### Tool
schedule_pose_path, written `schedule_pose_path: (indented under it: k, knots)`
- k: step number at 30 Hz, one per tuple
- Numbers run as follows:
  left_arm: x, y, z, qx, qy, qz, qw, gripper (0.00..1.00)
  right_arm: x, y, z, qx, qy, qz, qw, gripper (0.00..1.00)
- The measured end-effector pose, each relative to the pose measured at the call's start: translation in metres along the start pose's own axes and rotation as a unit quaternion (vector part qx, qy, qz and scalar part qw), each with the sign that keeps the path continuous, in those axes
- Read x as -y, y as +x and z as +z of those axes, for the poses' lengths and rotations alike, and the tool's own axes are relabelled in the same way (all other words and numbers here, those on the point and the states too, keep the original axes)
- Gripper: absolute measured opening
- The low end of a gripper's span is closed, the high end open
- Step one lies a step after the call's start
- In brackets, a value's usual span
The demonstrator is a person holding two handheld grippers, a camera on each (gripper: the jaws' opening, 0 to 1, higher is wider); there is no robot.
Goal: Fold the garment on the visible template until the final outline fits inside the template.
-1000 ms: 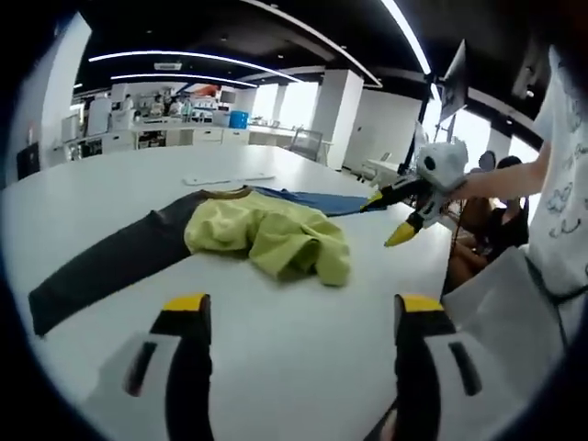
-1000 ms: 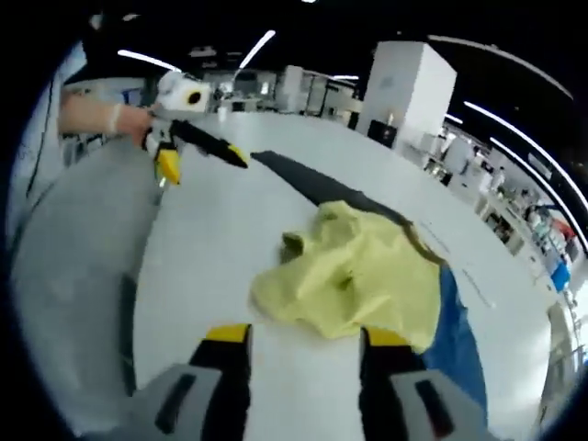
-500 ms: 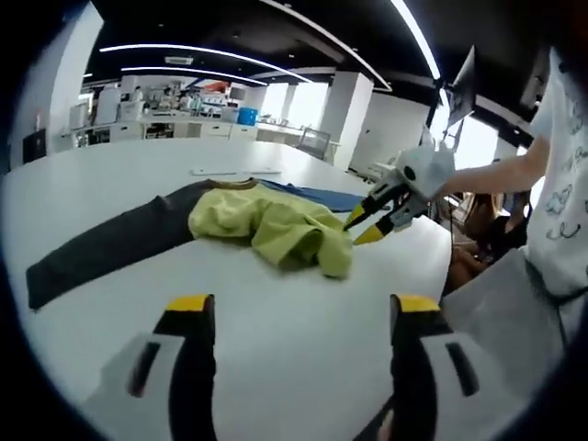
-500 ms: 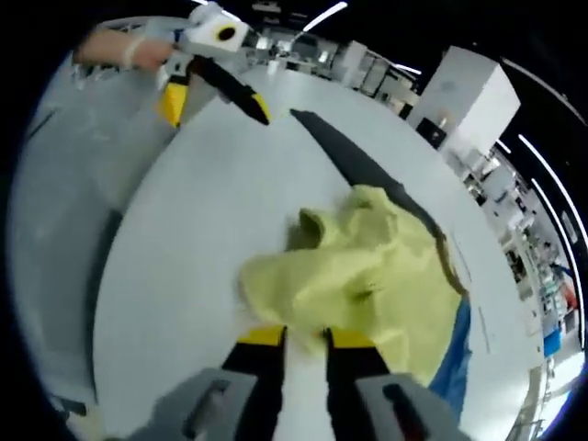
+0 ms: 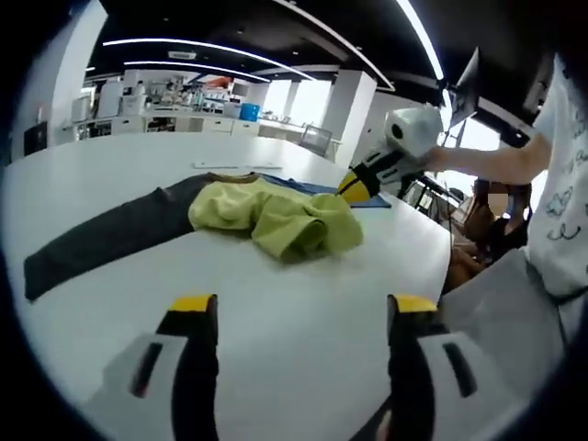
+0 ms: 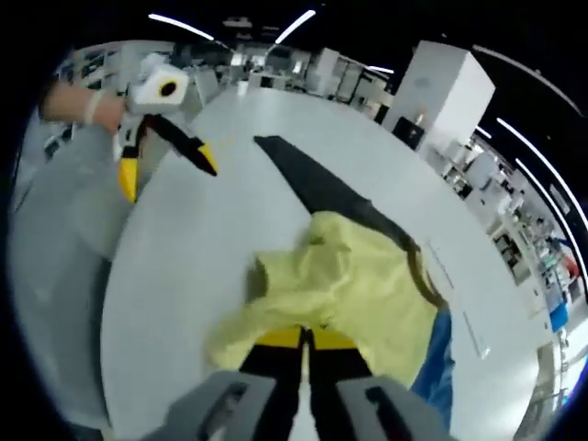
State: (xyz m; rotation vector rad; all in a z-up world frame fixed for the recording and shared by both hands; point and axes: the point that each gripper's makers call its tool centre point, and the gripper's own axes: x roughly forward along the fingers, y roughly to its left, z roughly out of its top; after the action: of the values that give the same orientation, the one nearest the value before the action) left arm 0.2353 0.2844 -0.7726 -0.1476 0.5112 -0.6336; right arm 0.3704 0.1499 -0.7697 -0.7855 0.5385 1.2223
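Observation:
A crumpled yellow-green garment (image 5: 276, 219) lies mid-table, partly over a long dark grey cloth (image 5: 92, 243) and a blue sheet (image 5: 323, 189). In the left gripper view my left gripper (image 5: 301, 308) hovers open over bare table, short of the garment. The right gripper (image 5: 352, 187) comes in from the right and pinches the garment's near-right edge. In the right gripper view my right gripper (image 6: 306, 338) is shut on the yellow-green garment (image 6: 354, 280), whose edge is raised between the jaws. The left gripper (image 6: 168, 172) stands open at the upper left, apart from the dark grey cloth (image 6: 317, 188).
The white round table (image 5: 276, 312) has bare room in front of the garment. A person's sleeve (image 5: 565, 184) and seated people are at the right edge. The blue sheet (image 6: 438, 358) lies under the garment's far side. Office desks and pillars stand behind.
My right gripper has gone from open above the garment to shut on its edge, and that edge has lifted. The left gripper stays open, nearly still.

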Motion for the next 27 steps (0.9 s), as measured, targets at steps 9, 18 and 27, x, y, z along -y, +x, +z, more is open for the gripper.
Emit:
schedule_pose_path:
  k: [9, 18, 27]
  knots:
    - [-0.006, 0.0, 0.002, 0.008, -0.011, 0.008, 0.9999, 0.71, 0.022, 0.032, 0.03, -0.002, 0.03, 0.014, 0.9995, 0.0]
    - [-0.015, 0.0, 0.003, 0.014, -0.02, 0.023, 0.9994, 0.69, 0.049, 0.066, 0.025, -0.023, 0.091, 0.008, 0.9956, 0.0]
    - [-0.02, -0.001, -0.001, 0.009, -0.028, 0.031, 0.9991, 0.67, 0.067, 0.085, 0.011, -0.034, 0.159, -0.011, 0.9867, 0.0]
